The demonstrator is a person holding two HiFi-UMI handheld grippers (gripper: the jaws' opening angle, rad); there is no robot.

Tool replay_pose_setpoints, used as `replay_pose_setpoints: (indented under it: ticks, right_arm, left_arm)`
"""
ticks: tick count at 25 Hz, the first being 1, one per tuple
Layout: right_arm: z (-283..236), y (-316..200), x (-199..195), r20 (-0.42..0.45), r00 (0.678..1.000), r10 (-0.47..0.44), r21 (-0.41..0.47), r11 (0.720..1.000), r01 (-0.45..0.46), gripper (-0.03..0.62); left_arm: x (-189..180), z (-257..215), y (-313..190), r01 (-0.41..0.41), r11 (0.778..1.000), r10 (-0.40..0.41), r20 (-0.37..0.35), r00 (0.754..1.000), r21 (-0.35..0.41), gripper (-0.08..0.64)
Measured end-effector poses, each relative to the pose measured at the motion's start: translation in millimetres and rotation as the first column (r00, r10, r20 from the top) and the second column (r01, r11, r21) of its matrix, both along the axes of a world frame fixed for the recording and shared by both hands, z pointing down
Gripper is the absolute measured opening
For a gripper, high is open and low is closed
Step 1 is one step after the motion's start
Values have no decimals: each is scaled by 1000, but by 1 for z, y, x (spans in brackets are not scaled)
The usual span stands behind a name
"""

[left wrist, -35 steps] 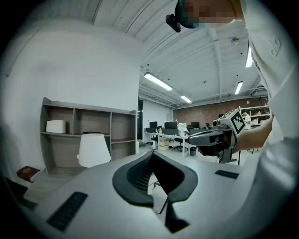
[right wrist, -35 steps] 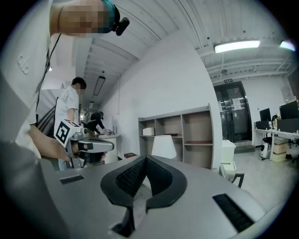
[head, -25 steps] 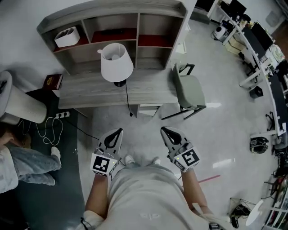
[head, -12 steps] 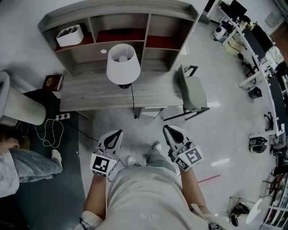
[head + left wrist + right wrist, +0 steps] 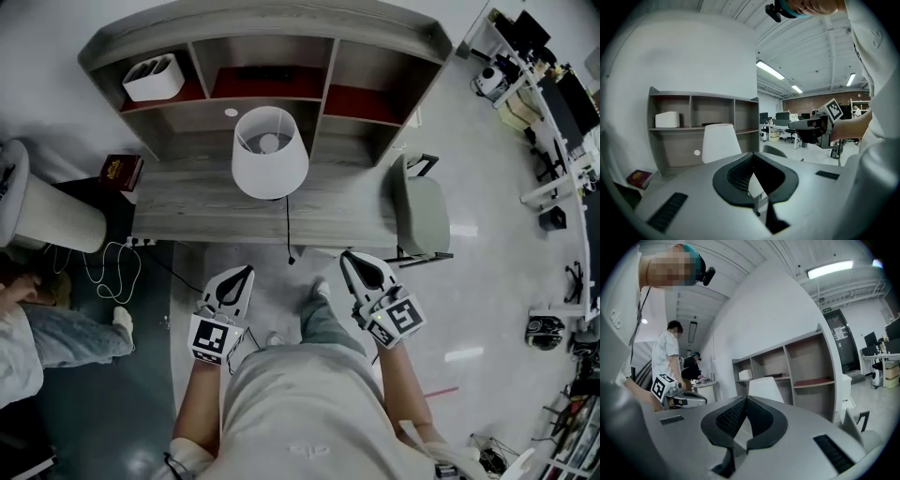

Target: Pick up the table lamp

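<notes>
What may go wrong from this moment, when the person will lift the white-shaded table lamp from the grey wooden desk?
1. The black cord hangs over the front edge of the grey wooden desk. It may snag or pull tight when the white-shaded table lamp is lifted.
2. The left gripper and right gripper are both shut and empty. They must open first, and a grip on the lamp's wide top might tilt it.

The grey wooden table bears the white-shaded table lamp near its middle. The shelf at its back holds a white box in the left compartment.
</notes>
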State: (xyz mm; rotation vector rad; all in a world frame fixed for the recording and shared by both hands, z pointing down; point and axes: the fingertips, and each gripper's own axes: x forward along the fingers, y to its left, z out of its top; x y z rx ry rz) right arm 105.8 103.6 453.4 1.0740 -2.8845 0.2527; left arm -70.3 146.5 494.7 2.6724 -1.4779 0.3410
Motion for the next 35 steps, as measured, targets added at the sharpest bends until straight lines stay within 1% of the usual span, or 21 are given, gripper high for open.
replay_pose_setpoints:
  ticks: [4,9,13,17,18,20,24,28,30,32,33,35]
  right_arm:
    - [3,-48,6,18,999,-50,-24,998,50,29]
    - [8,-100,20,36,994,-106,-51,993,108,29]
    - [11,-138,29,35,987,-158,-55,986,160,29]
    - [17,-166,29,33,974,-224,-63,972,226,30]
    - [19,-172,28,33,971,-238,-64,969,240,29]
    - [24,-182,25,35,965,-259,-69,963,261,31]
    - [29,-196,18,35,956,-291,-82,953,293,31]
    - [34,-206,10,42,954,-297,-96,949,300,29]
    - [34,-210,6,43,955,-294,-97,950,297,31]
    - [34,-214,2,44,958,-283,-99,953,286,30]
    - [35,-216,0,42,961,-274,-101,956,277,31]
    - [36,-219,-3,41,967,-251,-108,961,254,30]
  left_arm:
    - [10,-6,-43,42,999,-42,0,999,-11,14]
    - [25,-9,-89,97,995,-96,40,995,-19,15]
    - [30,-9,-120,156,988,-154,72,985,-18,15]
    - [32,-11,-144,218,976,-216,97,972,-14,15]
    - [33,-12,-150,225,974,-223,110,969,-9,15]
    - [35,-15,-162,224,975,-221,162,962,0,16]
    - [38,-19,-178,213,977,-204,291,935,0,17]
    - [35,-22,-196,208,978,-193,357,914,-3,20]
    - [29,-17,-201,202,979,-178,397,900,-20,44]
    - [26,-14,-207,172,985,-140,456,879,-28,72]
    - [25,-16,-210,149,988,-116,491,863,-28,77]
    - [22,-20,-218,100,995,-69,565,822,-25,96]
